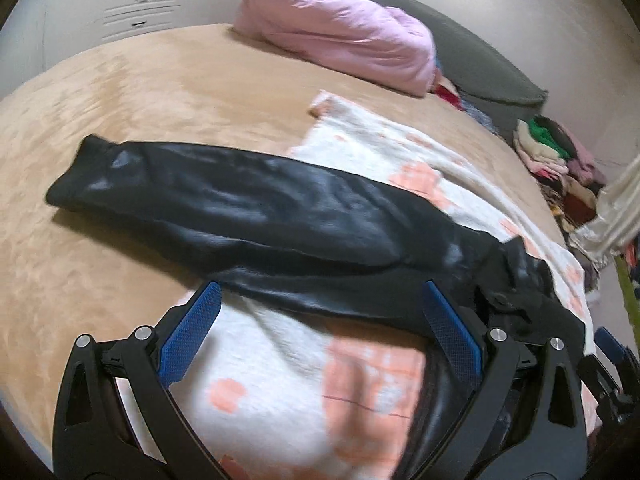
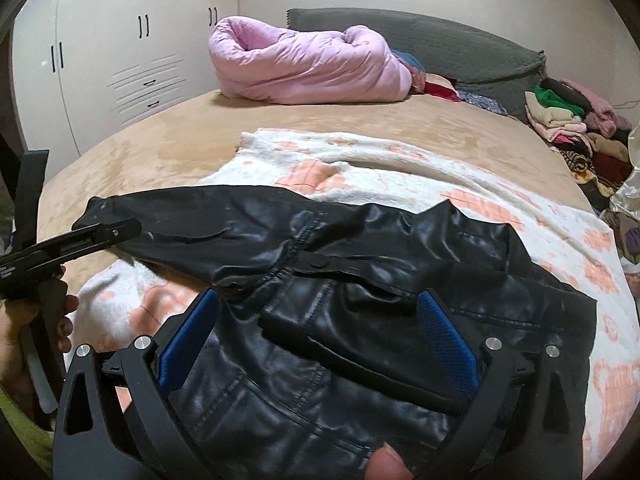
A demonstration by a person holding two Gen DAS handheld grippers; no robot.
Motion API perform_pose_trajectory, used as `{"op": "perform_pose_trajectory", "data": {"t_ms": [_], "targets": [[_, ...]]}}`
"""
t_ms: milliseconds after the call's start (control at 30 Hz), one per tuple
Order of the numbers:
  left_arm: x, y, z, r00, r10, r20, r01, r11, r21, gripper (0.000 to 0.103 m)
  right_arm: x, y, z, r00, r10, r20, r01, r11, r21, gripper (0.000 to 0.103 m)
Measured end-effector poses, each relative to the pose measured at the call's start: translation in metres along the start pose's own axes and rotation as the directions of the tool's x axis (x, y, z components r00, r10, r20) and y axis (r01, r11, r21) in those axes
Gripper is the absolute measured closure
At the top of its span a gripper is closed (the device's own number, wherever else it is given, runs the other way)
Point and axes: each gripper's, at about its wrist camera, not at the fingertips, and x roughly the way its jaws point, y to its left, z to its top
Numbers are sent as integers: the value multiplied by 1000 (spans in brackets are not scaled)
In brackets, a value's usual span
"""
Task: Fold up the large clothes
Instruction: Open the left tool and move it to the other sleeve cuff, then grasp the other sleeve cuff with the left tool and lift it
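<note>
A black leather jacket [image 2: 320, 320] lies on a white blanket with orange patches [image 2: 400, 168] on the bed. Its sleeve [image 1: 224, 208] stretches out to the left over the tan bedspread. My left gripper [image 1: 320, 316] is open, above the blanket at the sleeve's near edge; it holds nothing. It also shows in the right wrist view [image 2: 100, 232] at the left, by the sleeve cuff. My right gripper [image 2: 320, 320] is open, its blue pads [image 2: 448, 340] on either side of the jacket body, over a folded flap, not closed on it.
A rolled pink quilt [image 2: 304, 64] lies at the bed's far end against a grey headboard [image 2: 440, 48]. A pile of mixed clothes [image 2: 572, 128] sits at the right edge. White wardrobes [image 2: 100, 60] stand on the left. The tan bedspread [image 1: 120, 100] spreads left.
</note>
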Motion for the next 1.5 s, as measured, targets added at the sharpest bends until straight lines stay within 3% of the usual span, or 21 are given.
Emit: {"op": "perform_pose_trajectory", "data": {"t_ms": [600,967,1067,1100,1133,1167,1200,1233,1267,1500], "targets": [[2,81,18,996,83,17,-76,967,-242,9,22,54,12,998,68,-14,-69,994,-89,4],[32,148,37,994,104,-25,-104,881,-461,9,29,58,-9,996,51,-71,-59,992,-113,4],[35,164,42,996,83,9,-67,856,-513,10,29,49,-13,996,43,-77,-50,995,-90,4],[33,168,44,996,80,33,-51,849,-525,19,30,46,-13,996,41,-82,-47,996,-74,4],[31,172,45,995,84,51,-44,844,-535,45,30,44,-14,995,43,-85,-49,997,-64,4],[29,174,46,994,97,57,-51,839,-542,57,30,41,-15,995,51,-88,-55,997,-45,4],[27,177,46,992,101,70,-48,840,-541,76,30,39,-15,995,56,-88,-59,998,-31,4],[25,178,46,994,70,88,-11,840,-542,89,29,37,-16,995,58,-87,-60,998,-20,4],[22,177,46,994,49,102,15,836,-548,91,29,35,-18,995,59,-86,-60,998,-10,4],[-23,142,57,969,15,248,96,898,-430,100,29,25,-32,992,71,-106,-65,996,53,4]]}}
